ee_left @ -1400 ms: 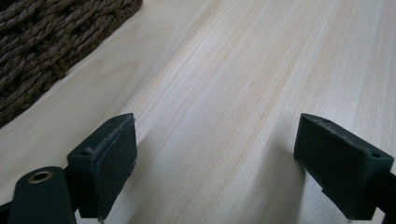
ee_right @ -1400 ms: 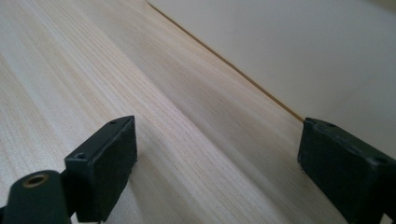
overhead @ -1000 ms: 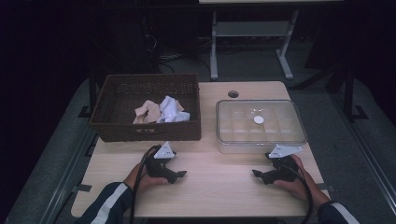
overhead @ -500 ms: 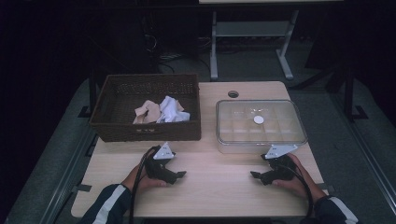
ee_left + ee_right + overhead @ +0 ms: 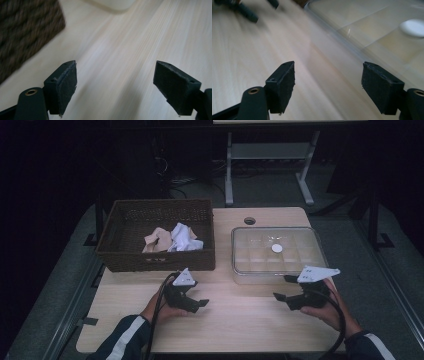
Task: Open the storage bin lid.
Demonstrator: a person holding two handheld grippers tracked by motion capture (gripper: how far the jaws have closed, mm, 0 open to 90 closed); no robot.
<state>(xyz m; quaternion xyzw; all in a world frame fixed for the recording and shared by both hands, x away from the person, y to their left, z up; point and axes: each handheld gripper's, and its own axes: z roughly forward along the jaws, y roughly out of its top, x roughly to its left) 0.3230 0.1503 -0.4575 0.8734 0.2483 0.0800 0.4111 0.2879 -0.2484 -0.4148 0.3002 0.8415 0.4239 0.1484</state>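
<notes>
Left gripper [image 5: 192, 301] jaws apart, empty, just been closing slightly, over table [image 5: 240, 320] before wicker basket [image 5: 157, 262]; right gripper [image 5: 287, 290] likewise apart, empty, closing, beside clear compartment box [image 5: 277, 252].

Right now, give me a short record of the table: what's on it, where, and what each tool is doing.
table: light wood
basket: dark wicker, back left, holds crumpled cloths
box: clear, lidded, compartments, back right, white disc on or inside it
left tool: in front of basket, jaws have just been closing slightly, empty
right tool: at box's near edge, jaws have just been closing, empty
</notes>
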